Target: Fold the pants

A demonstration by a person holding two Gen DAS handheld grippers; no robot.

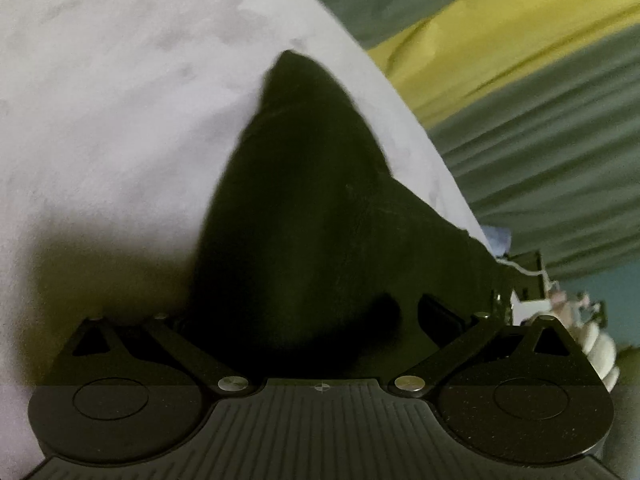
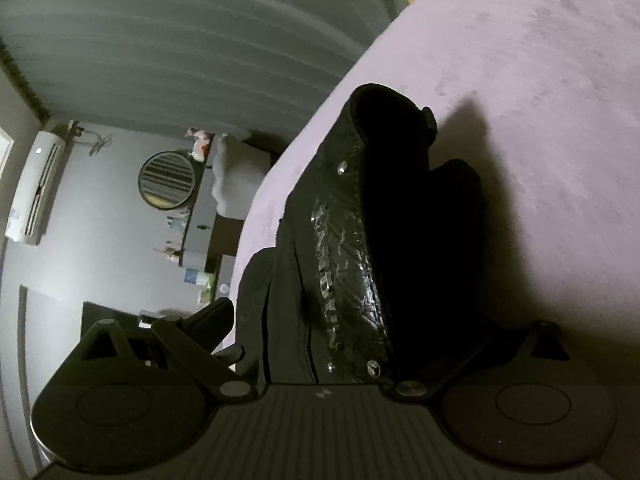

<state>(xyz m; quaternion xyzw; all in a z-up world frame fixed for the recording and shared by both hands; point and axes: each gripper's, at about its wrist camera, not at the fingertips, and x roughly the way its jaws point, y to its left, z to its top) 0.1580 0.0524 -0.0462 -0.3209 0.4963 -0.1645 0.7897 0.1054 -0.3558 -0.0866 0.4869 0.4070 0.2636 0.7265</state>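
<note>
Black pants [image 1: 312,200] lie bunched on a pale lavender bed cover [image 1: 120,100], tapering to a point away from the camera. My left gripper [image 1: 316,312] hangs low over their near end with its jaws spread wide. One finger [image 1: 436,312] shows, and the other is lost in the dark cloth. In the right wrist view the pants [image 2: 400,220] show a glossy embossed waistband [image 2: 344,280] with small studs. My right gripper [image 2: 356,320] is open at full width with the waistband end between its jaws. Only its left finger [image 2: 212,316] is visible.
The bed edge [image 2: 280,184] runs diagonally beside the pants. Beyond it hang grey-green curtains [image 1: 540,160] and a yellow cloth [image 1: 500,40]. On the wall are a round mirror [image 2: 167,180], a white air conditioner [image 2: 36,188] and a shelf with bottles [image 2: 188,240].
</note>
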